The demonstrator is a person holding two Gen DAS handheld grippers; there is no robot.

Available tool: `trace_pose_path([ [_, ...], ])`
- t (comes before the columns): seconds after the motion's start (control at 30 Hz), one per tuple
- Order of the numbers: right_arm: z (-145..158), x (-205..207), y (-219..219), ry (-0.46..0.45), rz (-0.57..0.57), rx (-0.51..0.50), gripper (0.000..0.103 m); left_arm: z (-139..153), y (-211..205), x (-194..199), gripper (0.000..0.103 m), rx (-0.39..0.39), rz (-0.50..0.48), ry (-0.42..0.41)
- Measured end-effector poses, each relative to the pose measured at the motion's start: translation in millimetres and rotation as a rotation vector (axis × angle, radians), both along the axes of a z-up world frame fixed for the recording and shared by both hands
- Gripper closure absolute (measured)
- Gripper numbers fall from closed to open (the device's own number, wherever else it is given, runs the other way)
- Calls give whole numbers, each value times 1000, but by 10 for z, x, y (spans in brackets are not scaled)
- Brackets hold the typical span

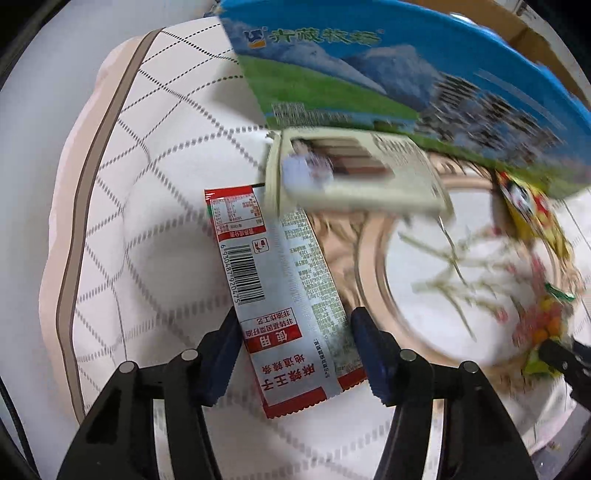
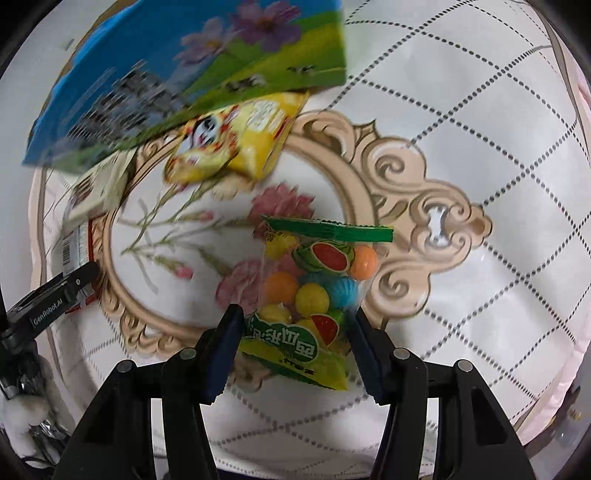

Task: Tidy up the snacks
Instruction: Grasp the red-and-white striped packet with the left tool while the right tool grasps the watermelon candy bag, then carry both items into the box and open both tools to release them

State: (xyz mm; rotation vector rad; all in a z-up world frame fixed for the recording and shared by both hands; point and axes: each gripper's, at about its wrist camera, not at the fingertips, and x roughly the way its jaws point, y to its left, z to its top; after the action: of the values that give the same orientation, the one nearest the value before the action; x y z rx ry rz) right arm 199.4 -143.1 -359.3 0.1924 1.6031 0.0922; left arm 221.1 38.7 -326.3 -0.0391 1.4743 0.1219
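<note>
A red and silver snack packet (image 1: pixel 284 291) lies on the quilted cloth between the open jaws of my left gripper (image 1: pixel 293 332). A clear bag of coloured candy balls (image 2: pixel 314 291) lies between the open jaws of my right gripper (image 2: pixel 295 328). Neither packet looks lifted. A cream snack box (image 1: pixel 354 173) lies past the red packet, also seen in the right wrist view (image 2: pixel 99 184). A yellow snack bag (image 2: pixel 236 144) lies beside a blue and green carton (image 1: pixel 406 74) at the back, which also shows in the right wrist view (image 2: pixel 192 70).
The white quilted cloth (image 1: pixel 147 221) has a beige oval flower print (image 2: pixel 207 236) in its middle. The right gripper's finger shows in the left wrist view (image 1: pixel 565 358); the left gripper shows at the right wrist view's left edge (image 2: pixel 48 302). A brown cardboard box (image 1: pixel 517 33) stands behind the carton.
</note>
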Motion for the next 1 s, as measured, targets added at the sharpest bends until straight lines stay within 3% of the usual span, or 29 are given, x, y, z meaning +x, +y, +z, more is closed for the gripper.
trace_pose_path([
  [0.13, 66, -275, 74, -4, 43, 16, 43, 135, -105, -460, 47, -55, -20, 15],
  [0.33, 175, -657, 105, 5, 74, 37, 43, 170, -244, -915, 45, -63, -55, 28],
  [0.43, 180, -708, 145, 6, 70, 36, 43, 97, -250, -864, 40, -65, -59, 49],
  [0.5, 123, -675, 190, 23, 47, 42, 41, 55, -284, -787, 31, -70, -60, 58],
  [0.57, 21, -521, 104, 44, 12, 56, 37, -12, -104, -520, 25, -73, -63, 72],
  [0.77, -111, -431, 61, 66, -50, 55, 34, -316, 23, -225, 24, -77, -41, 72],
  [0.87, -136, -449, 113, 42, -43, 36, 35, -368, 158, -149, 27, -82, -29, 55],
  [0.97, -100, -478, 156, 4, -17, 10, 39, -331, 237, -157, 48, -61, -27, 26],
  [1.0, -92, -483, 154, 1, -17, 9, 39, -300, 238, -200, 49, -67, -24, 23],
])
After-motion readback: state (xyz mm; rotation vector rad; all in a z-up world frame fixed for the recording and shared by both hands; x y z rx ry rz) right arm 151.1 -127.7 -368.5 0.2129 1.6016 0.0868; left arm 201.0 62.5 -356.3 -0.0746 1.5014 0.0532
